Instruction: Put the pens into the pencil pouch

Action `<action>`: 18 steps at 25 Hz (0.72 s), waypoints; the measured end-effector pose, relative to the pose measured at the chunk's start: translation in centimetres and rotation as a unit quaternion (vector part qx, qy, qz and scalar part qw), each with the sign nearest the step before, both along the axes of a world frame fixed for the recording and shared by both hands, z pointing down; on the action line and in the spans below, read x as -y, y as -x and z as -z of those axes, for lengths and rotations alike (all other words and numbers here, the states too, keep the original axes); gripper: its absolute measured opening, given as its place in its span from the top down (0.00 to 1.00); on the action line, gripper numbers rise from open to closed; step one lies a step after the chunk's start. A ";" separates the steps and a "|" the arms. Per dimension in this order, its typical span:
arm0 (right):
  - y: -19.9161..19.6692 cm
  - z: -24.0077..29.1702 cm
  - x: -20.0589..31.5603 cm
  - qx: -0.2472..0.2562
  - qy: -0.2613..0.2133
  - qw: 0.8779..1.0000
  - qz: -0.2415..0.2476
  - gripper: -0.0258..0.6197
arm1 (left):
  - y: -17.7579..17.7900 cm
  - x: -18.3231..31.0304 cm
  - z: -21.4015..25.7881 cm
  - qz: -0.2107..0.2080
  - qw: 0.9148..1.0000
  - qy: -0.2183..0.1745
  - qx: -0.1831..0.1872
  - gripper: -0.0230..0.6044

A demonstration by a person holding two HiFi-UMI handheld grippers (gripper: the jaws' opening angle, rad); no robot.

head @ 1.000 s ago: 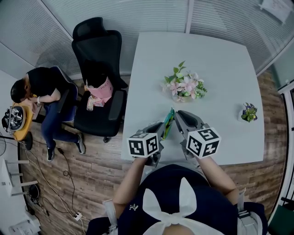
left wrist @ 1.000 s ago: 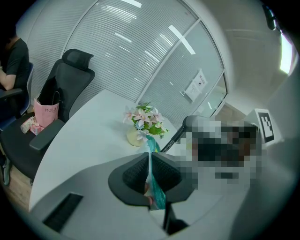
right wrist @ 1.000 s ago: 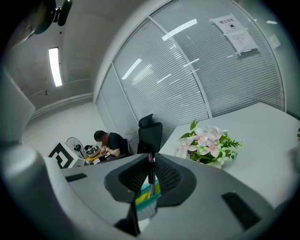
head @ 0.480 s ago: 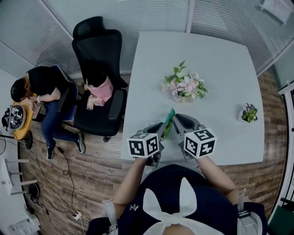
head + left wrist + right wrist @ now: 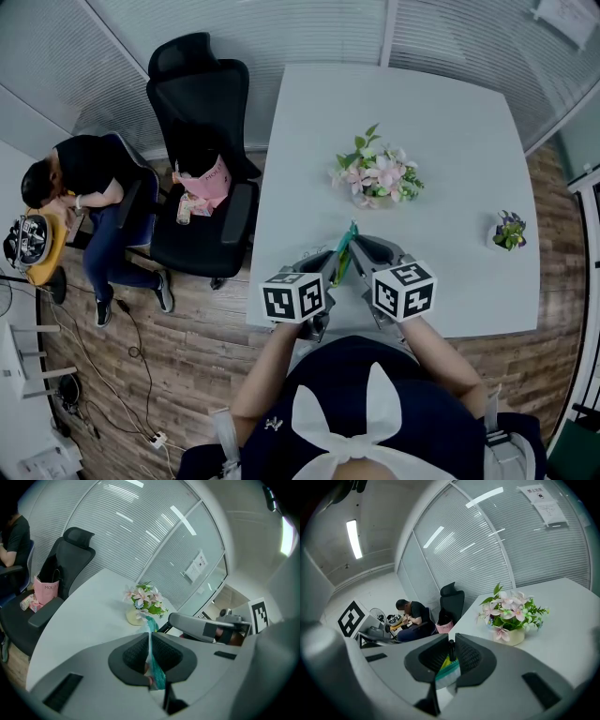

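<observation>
At the left tool (image 5: 150, 641): jaws together, clamped on a thin edge of the teal pencil pouch (image 5: 157, 674). The fabric stands on edge between the pads and runs forward past the tips. The pouch hangs between the two tools, above the near edge of the white counter (image 5: 450, 141).

Just right of it is the right tool (image 5: 451, 644), its jaws nearly together and pinching a slim dark pen (image 5: 450, 651). The pen's lower end meets the pouch mouth directly under this tool's tips.

Step in hand, by judgement: feeding this pen into the pouch.
- The left tool should hold steady and keep the mouth taut.
- The right tool should line the barrel up with the opening and slide it in lengthwise.
- It should let go only once most of the pen is inside. Slack fabric could fold shut or catch the tip.

Containers:
- The pouch shows something yellow (image 5: 446, 663) at its mouth; whether pen or lining cannot be told.
- Ahead of both tools, a vase (image 5: 377, 176) holds pink flowers.
- Well right of the right tool, a small pot (image 5: 507, 230) holds a plant.
</observation>
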State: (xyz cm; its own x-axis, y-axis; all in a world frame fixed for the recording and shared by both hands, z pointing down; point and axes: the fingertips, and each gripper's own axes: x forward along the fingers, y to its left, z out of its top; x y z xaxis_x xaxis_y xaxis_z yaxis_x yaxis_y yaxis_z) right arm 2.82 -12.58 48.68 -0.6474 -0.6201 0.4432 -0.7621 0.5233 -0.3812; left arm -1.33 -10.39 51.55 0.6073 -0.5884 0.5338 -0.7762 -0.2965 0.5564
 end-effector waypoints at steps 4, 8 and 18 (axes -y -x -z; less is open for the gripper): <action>0.2 0.1 -0.1 -0.001 -0.002 1.000 0.005 0.88 | 0.0 0.0 0.0 0.000 1.000 0.001 -0.001 0.91; 0.2 -0.7 -0.2 -0.004 0.008 1.000 0.008 0.88 | 0.0 0.1 -0.1 0.000 1.000 0.002 -0.004 0.91; 0.6 -2.8 -0.6 -0.021 0.029 0.999 0.025 0.88 | 0.1 0.3 -0.2 -0.001 1.000 0.004 -0.006 0.90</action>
State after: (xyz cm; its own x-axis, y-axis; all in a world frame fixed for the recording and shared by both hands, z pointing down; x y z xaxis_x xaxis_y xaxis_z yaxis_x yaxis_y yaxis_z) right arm 2.18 -12.00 51.45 -0.6571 -0.5597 0.5050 -0.7515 0.5387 -0.3809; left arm -1.39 -10.64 51.73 0.6143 -0.5836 0.5310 -0.7692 -0.2931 0.5678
